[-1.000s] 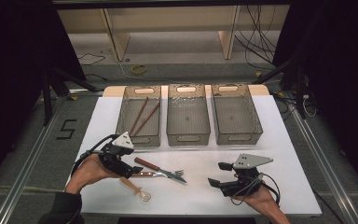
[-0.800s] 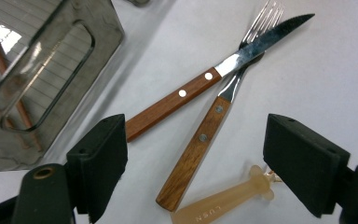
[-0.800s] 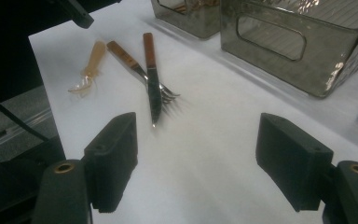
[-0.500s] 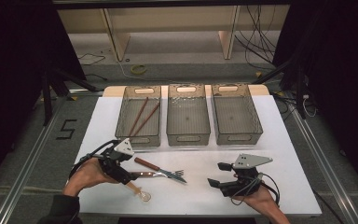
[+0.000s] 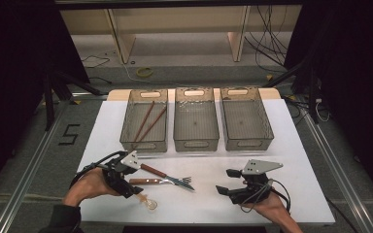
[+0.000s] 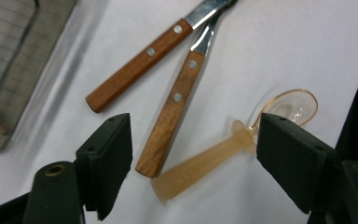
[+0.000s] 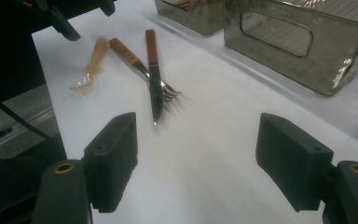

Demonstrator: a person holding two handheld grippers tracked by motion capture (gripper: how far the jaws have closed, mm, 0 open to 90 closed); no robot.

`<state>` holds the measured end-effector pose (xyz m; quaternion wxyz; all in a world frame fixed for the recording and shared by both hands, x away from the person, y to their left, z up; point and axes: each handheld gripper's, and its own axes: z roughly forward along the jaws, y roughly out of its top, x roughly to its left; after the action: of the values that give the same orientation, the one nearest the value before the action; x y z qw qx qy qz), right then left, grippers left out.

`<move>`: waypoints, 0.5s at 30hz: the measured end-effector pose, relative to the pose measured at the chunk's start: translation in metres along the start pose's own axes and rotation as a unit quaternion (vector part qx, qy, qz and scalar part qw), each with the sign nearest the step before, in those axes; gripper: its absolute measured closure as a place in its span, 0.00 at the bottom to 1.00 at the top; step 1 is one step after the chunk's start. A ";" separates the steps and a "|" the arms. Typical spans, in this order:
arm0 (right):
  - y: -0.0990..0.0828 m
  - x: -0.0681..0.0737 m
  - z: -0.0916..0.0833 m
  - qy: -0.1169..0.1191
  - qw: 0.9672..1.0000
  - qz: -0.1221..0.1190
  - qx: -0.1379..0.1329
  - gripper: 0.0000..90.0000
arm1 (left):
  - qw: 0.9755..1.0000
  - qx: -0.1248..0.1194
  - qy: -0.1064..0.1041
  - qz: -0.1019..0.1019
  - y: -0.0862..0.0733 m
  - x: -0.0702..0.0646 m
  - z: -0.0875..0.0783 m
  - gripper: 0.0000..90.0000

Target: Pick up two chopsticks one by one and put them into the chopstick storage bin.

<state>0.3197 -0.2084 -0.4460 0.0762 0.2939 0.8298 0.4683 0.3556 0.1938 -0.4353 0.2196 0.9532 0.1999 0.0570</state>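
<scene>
Now your left gripper (image 6: 193,154) has just been narrowing, spread around the fork (image 6: 170,121) and spoon (image 6: 200,170) handles near the table's front edge, nothing pinched yet.

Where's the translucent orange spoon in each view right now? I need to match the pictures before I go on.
High view: spoon at bottom left, beside the left gripper.
Left gripper view: spoon lower centre, lying between the open jaws.
Right gripper view: spoon upper left.
Shared landmark: the wooden-handled fork next to it.
</scene>
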 end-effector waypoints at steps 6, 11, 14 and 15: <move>0.001 0.000 0.001 0.001 1.000 -0.003 0.001 0.34 | 1.000 0.022 -0.010 0.011 -0.003 -0.003 0.007 0.31; 0.001 0.001 0.002 0.003 1.000 -0.004 0.002 0.34 | 0.999 0.044 -0.016 0.024 -0.003 -0.006 0.015 0.33; 0.001 0.001 0.002 0.003 1.000 -0.005 0.005 0.34 | 0.998 0.055 -0.015 0.034 -0.003 -0.008 0.020 0.35; 0.001 0.002 0.002 0.004 1.000 -0.005 0.005 0.34 | 0.998 0.056 -0.016 0.034 -0.003 -0.008 0.021 0.35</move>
<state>0.3199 -0.2052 -0.4462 0.0737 0.2885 0.8336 0.4653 0.3517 0.1848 -0.4554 0.1667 0.9710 0.1669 0.0381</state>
